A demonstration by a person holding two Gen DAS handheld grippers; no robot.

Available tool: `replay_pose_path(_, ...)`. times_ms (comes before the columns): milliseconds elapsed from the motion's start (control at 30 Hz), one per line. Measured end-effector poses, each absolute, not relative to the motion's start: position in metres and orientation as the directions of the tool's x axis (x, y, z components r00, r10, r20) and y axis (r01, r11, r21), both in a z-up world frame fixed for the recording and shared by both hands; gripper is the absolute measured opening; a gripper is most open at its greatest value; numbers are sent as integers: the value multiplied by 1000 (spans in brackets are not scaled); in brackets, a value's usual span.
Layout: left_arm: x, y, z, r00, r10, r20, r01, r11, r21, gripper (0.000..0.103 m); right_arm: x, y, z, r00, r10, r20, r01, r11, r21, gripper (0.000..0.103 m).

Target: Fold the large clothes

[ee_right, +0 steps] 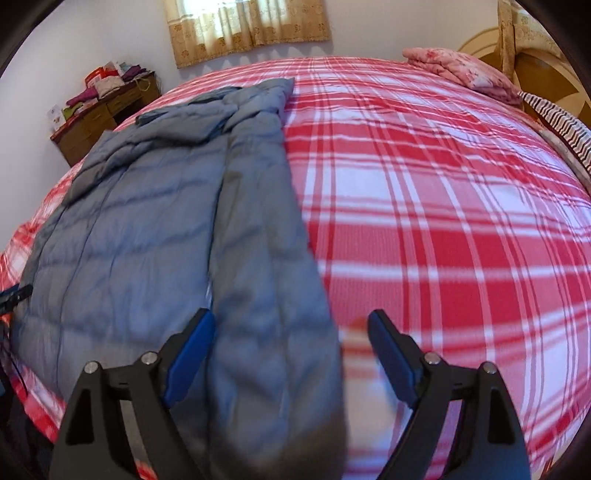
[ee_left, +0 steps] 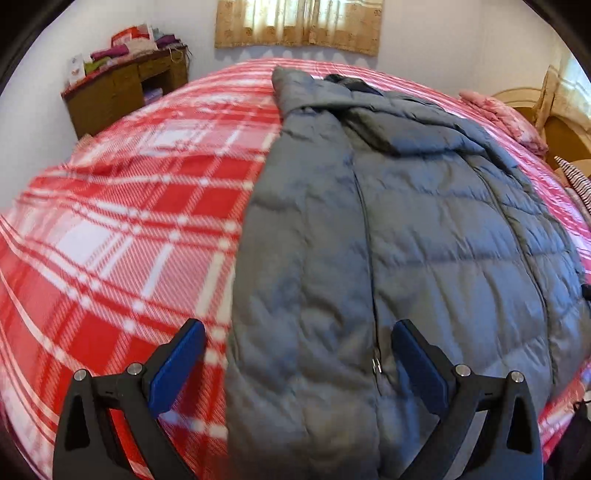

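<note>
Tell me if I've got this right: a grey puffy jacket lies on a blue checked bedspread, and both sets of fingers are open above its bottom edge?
Not quite. The bedspread is red and white checked, not blue, as both wrist views show. The rest holds: the grey jacket lies on it, and the left gripper and right gripper are open over its hem.

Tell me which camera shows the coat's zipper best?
The left wrist view: the zipper runs up the middle of the coat, with its metal pull visible. In the right wrist view the coat shows no clear zipper.

place: home bedroom | evidence: plaid-covered bed (ee_right: pixel 424 221), pillow (ee_right: pixel 461 70), curtained window (ee_left: pixel 299 22)
</note>
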State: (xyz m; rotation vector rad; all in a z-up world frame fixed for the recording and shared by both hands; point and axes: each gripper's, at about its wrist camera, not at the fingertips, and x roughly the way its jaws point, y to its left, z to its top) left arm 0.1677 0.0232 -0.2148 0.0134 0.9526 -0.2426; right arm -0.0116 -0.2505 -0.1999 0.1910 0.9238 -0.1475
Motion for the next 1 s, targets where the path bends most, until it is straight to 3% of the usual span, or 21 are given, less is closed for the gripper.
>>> replay_pose_path(67,165,24,-217,539,-229,-811,224,967,-124,85,-18,-244,-200,599,-34,-800,192,976,102,74)
replay_pose_path(133,161,20,-214,546,-248,-801,257,959,-122,61,-21,-237,-201,604,-3,-797,157,981,115,42)
replay_pose_path(200,157,12,-207,530,-288,-798,306,942,-136,24,-24,-230,-200,614,49,-788,119,981,154,17)
replay_pose_path(267,149,5,-197,537,-310,-784,341,931,-134,12,-25,-227,-194,625,55,-778,114,980,161,13)
replay_pose_path(400,133,8,-160,585,-368,-723,379,912,-157,5,-37,-232,-167,686,93,-722,103,969,223,9)
replay_pose_path(633,84,40,-56,651,-538,-535,450,842,-298,4,-86,-237,-70,835,109,-539,58,957,284,8)
replay_pose_path(733,66,46,-22,687,-553,-471,475,833,-286,4,-96,-233,-27,888,96,-449,27,966,258,8)
replay_pose_path(867,97,43,-13,726,-504,-469,464,861,-207,4,-55,-242,-4,917,74,-391,19,973,230,8)
replay_pose_path(1000,177,25,-45,748,-438,-500,422,894,-151,4,31,-258,-19,911,30,-411,64,975,213,8)
